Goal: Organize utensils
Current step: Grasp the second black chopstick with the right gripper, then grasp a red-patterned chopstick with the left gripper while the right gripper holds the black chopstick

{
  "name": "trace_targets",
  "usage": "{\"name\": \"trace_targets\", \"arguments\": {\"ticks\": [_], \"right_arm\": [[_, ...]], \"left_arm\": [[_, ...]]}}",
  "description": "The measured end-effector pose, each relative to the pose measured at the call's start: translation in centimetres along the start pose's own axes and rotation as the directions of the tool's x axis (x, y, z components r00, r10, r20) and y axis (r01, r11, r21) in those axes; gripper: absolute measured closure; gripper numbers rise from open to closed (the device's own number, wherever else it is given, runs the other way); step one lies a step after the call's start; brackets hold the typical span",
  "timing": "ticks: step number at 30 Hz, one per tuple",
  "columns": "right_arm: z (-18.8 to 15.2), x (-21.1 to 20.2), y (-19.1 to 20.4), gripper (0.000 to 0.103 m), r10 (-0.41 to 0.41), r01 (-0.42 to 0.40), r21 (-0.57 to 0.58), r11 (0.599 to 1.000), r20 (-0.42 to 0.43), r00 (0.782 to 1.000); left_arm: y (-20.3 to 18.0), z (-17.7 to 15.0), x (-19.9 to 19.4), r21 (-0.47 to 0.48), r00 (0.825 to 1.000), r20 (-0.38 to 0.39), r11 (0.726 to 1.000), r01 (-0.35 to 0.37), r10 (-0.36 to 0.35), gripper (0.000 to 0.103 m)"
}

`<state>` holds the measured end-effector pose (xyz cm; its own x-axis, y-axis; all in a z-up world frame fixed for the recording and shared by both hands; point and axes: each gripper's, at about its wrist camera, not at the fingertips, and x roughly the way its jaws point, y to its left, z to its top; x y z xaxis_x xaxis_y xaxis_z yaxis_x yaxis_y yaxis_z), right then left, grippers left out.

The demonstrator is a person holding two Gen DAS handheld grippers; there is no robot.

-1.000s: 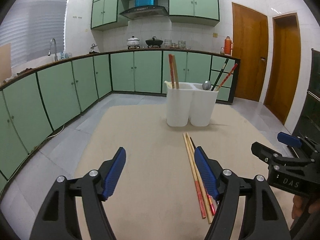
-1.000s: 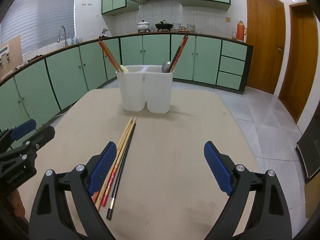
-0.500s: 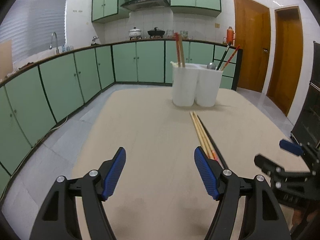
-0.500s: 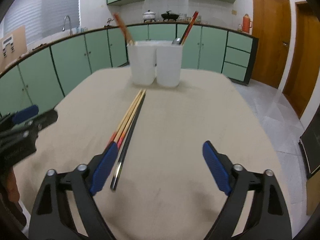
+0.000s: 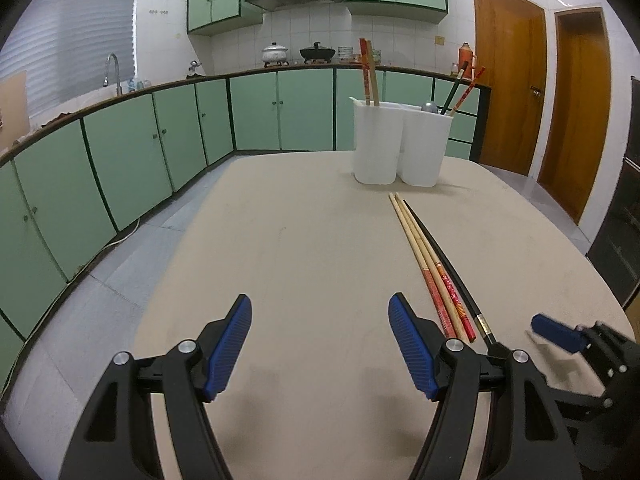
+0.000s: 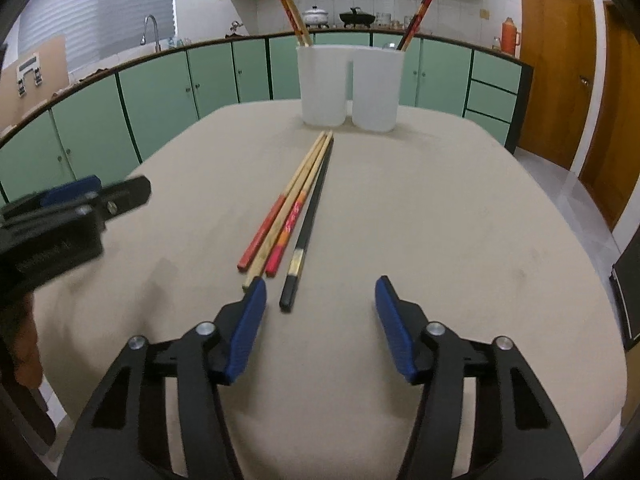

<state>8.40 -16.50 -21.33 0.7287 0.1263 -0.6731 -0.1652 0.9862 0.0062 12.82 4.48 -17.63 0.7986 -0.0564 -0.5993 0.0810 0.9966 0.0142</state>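
Observation:
Three wooden chopsticks with red ends [image 6: 289,205] and one black chopstick [image 6: 308,218] lie side by side on the beige table, also in the left wrist view [image 5: 425,256]. A white two-compartment holder [image 6: 349,86] [image 5: 401,145] stands at the far side with chopsticks and a spoon in it. My right gripper [image 6: 320,322] is open and empty just short of the chopsticks' near ends. My left gripper [image 5: 320,344] is open and empty, left of the chopsticks.
The beige table [image 5: 300,248] has rounded edges, with floor to the left and right. Green kitchen cabinets [image 5: 120,148] run along the back and left. Wooden doors [image 5: 508,92] stand at the right. A dark cabinet [image 5: 620,240] is at the far right.
Both grippers have pulled back toward the table's near edge and dropped lower. The holder and chopsticks now look farther away. Both stay open; nothing on the table has moved.

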Motion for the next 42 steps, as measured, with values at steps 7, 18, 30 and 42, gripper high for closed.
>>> {"name": "trace_targets", "arguments": {"ticks": [7, 18, 30, 42], "right_arm": [[0.0, 0.5, 0.2, 0.063, -0.009, 0.009, 0.010, 1.000, 0.007, 1.000], [-0.1, 0.9, 0.1, 0.097, -0.005, 0.005, -0.017, 1.000, 0.019, 1.000], [0.2, 0.7, -4.0, 0.097, -0.063, 0.062, 0.055, 0.997, 0.011, 0.998], [0.7, 0.0, -6.6, 0.097, -0.093, 0.087, 0.088, 0.992, 0.062, 0.994]], "left_arm": [[0.3, 0.0, 0.1, -0.009, 1.000, -0.004, 1.000, 0.005, -0.005, 0.033], [-0.9, -0.2, 0.8, 0.011, 0.999, -0.032, 1.000, 0.027, -0.026, 0.033], [-3.1, -1.2, 2.4, 0.033, 0.991, -0.115, 0.996, 0.077, -0.073, 0.033], [-5.3, -1.6, 3.1, 0.037, 0.981, -0.159, 0.992, 0.117, -0.110, 0.033]]}}
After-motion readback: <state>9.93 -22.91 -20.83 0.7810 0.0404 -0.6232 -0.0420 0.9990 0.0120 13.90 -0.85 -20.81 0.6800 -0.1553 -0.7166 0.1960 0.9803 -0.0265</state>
